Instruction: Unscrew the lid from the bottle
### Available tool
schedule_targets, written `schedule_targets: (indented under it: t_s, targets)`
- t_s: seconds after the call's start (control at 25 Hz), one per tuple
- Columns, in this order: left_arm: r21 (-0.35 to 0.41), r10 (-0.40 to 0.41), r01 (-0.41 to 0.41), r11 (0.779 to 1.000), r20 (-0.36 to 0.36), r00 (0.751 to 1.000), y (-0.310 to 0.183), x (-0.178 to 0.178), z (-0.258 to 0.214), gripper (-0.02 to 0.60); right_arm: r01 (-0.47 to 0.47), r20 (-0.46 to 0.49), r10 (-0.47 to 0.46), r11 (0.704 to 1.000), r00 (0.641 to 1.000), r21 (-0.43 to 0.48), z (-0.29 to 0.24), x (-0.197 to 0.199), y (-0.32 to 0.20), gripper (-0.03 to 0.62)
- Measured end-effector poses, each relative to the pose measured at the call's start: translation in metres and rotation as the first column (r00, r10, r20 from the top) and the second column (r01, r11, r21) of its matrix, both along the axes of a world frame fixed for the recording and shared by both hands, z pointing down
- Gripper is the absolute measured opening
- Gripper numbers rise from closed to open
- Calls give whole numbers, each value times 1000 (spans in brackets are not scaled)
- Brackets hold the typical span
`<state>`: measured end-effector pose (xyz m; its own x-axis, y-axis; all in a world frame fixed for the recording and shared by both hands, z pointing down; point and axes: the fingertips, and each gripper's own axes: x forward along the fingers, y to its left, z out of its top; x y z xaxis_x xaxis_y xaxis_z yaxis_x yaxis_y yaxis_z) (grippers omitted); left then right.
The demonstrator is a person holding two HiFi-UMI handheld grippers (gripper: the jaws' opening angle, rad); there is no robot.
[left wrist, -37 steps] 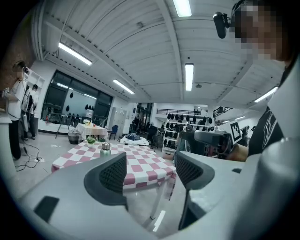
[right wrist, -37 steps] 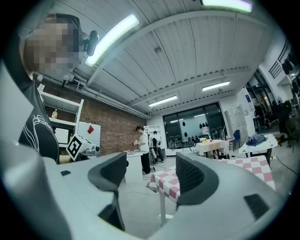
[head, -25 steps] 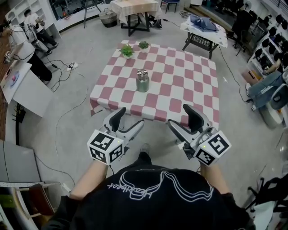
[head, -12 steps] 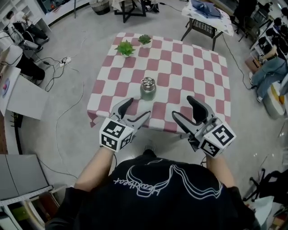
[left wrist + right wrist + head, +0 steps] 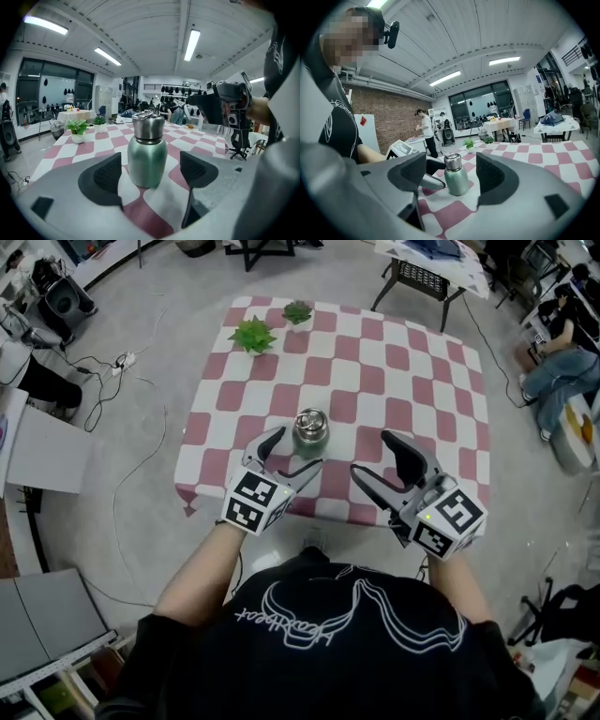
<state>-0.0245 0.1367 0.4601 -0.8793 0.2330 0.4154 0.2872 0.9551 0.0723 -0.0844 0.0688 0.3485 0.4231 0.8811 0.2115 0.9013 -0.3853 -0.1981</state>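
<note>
Head view: I see one squat green metal bottle (image 5: 310, 434), shiny steel lid (image 5: 309, 417) on, upright on pink-white checked tabletop (image 5: 412, 381). Left claw (image 5: 292, 451) released, jaws just opening, bottle between dimpled black pads (image 5: 107, 176), untouched. Right claw (image 5: 375, 456) released, gripping nothing. Two potted plants (image 5: 251, 334) at far edge.

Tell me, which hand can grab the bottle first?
Probably left. The left tongs have just opened wider and the bottle stands right at their mouth, untouched. The right tongs, open too, sit farther off to the side.
</note>
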Motion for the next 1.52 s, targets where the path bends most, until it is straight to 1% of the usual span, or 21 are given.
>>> schedule_targets:
  t_s: [0.2,0.48,0.56,0.6,0.84,1.0,1.12,1.36,1.44,1.52]
  targets:
    - [-16,46,-46,999,3,999,11,-12,12,376,14,0,-14,1000,1000,21,13,3,15,324]
    - [-8,139,-139,990,24,990,12,-23,20,372,59,18,-60,998,998,34,26,11,39,311]
    - [-9,139,-139,990,18,990,13,-24,22,365,74,26,-75,996,997,45,31,15,45,311]
    - [-11,138,-138,990,19,990,13,-24,23,351,81,30,-83,995,996,50,34,17,48,311]
    - [-21,140,-139,990,36,989,15,-25,23,348,120,71,-124,991,990,67,50,30,66,308]
    - [-9,144,-143,990,31,989,14,-24,23,348,139,96,-146,987,985,78,56,40,74,302]
    - [-3,144,-144,990,24,989,14,-24,24,348,167,113,-173,984,978,65,61,47,81,299]
    - [4,148,-148,989,22,989,13,-24,24,348,195,157,-203,979,966,64,66,52,90,284]
    - [6,148,-148,989,22,989,12,-25,24,348,201,175,-210,977,962,66,67,52,92,261]
    - [6,146,-147,989,20,989,12,-25,23,348,206,184,-214,977,960,59,67,52,94,252]
